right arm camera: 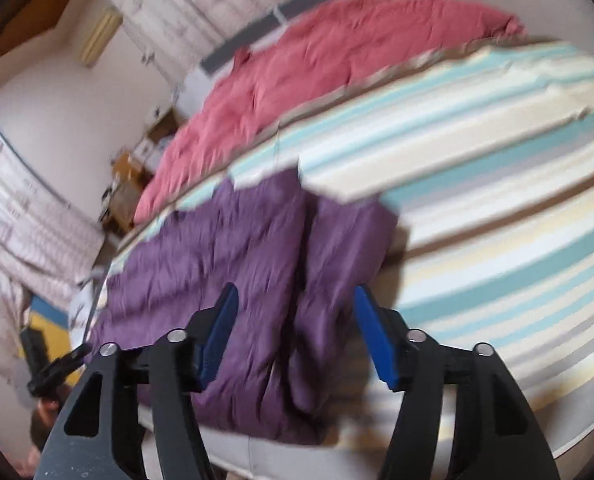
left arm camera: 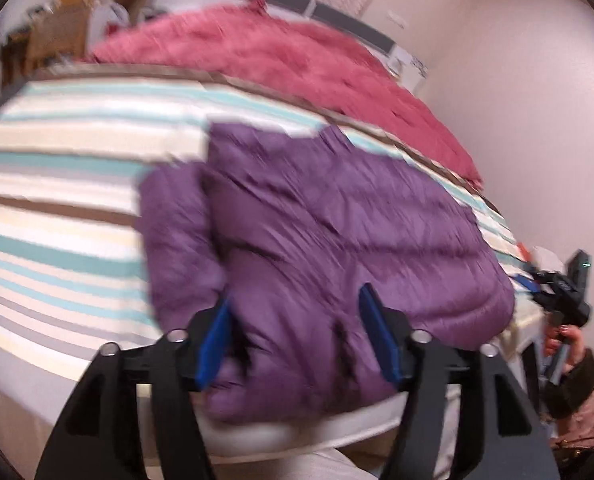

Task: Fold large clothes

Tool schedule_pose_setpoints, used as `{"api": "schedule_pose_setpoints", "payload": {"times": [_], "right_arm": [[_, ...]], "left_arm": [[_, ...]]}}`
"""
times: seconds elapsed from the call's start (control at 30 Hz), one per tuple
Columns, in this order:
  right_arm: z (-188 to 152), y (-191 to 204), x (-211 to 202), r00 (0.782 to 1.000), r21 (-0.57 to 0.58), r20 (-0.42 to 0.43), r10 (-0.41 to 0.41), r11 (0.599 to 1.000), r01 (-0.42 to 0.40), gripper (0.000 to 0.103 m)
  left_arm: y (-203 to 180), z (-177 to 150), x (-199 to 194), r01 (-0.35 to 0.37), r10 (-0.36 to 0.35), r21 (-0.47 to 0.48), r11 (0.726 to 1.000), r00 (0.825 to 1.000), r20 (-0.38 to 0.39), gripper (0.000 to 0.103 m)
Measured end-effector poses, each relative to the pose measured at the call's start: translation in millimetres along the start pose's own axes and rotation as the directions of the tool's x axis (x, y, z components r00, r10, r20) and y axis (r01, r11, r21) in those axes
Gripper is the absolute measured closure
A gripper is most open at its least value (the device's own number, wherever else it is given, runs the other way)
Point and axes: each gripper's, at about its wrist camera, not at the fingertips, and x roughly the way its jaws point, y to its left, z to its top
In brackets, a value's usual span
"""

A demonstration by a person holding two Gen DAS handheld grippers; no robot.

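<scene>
Jacket [left arm camera: 317,240] lies folded lengthwise across striped bedding [left arm camera: 77,184]; left gripper [left arm camera: 293,336] and right gripper [right arm camera: 295,332] fingers apart, empty.

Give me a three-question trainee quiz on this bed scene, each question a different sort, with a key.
1. True or false: the left gripper has its fingers shut on the purple jacket.
2. Multiple choice: the jacket lies on A) the pink blanket, B) the striped sheet, C) the floor.
3. Fill in: the pads on the right gripper are coloured ____.

Key
1. False; both fingers stand apart, with the jacket lying loose.
2. B; the pink blanket lies farther back on the bed.
3. Blue.
</scene>
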Motion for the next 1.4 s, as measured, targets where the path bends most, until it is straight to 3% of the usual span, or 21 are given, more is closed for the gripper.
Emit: {"api": "schedule_pose_setpoints", "payload": {"times": [0.07,0.2,0.4,0.43,0.47,0.5,0.53,0.57,0.67,0.8,0.93,1.13,1.27,1.4], "right_arm": [[13,7,1,1.000,-0.038,0.019,0.004,0.999,-0.003,0.042],[33,23,35,0.999,-0.078,-0.012,0.031,0.996,-0.031,0.042],[49,32,104,0.995,-0.099,-0.092,-0.041,0.995,0.032,0.042],[50,33,111,0.994,-0.098,-0.104,-0.040,0.995,0.030,0.045],[49,33,115,0.993,-0.102,-0.115,-0.031,0.995,0.019,0.064],[47,35,117,0.991,-0.116,-0.127,-0.030,0.993,0.015,0.072],[46,40,118,0.989,-0.144,-0.138,-0.045,0.989,0.025,0.083],[45,45,116,0.989,-0.179,-0.136,-0.053,0.984,0.028,0.092],[47,62,92,0.996,-0.227,-0.078,-0.033,0.974,0.015,0.096],[66,75,67,1.000,-0.203,0.009,-0.012,0.979,0.013,0.096],[82,86,65,0.993,-0.199,0.091,-0.079,0.975,0.096,0.098],[87,78,111,0.982,-0.135,0.089,-0.168,0.975,0.179,0.098],[78,72,148,0.961,-0.172,0.085,-0.264,0.946,0.275,0.098],[63,68,174,0.937,-0.229,0.081,-0.339,0.909,0.348,0.098]], "left_arm": [[3,10,-8,-0.055,0.054,0.016,0.998,0.997,0.052,0.033],[0,47,17,-0.027,0.026,0.018,0.999,0.999,0.036,0.032],[1,83,87,-0.017,0.012,-0.041,0.999,0.994,-0.105,0.035],[0,84,95,-0.031,0.025,-0.051,0.998,0.993,-0.119,0.054],[0,84,98,-0.042,0.035,-0.056,0.998,0.992,-0.125,0.078],[-2,83,100,-0.030,0.022,-0.061,0.998,0.991,-0.133,0.085],[-4,82,98,-0.006,-0.003,-0.071,0.997,0.991,-0.130,0.099],[-6,82,91,-0.010,0.003,-0.072,0.997,0.994,-0.107,0.101],[-12,90,65,0.010,-0.011,-0.071,0.997,1.000,-0.006,0.102],[-22,110,40,0.017,-0.010,-0.064,0.998,0.993,0.117,0.102],[-36,128,41,-0.044,0.054,-0.050,0.998,0.979,0.199,0.102],[-33,135,89,-0.168,0.186,-0.113,0.979,0.967,0.176,0.102],[-25,128,129,-0.268,0.278,-0.095,0.959,0.953,0.120,0.102],[-13,116,155,-0.311,0.319,-0.112,0.944,0.946,0.064,0.102]]}}
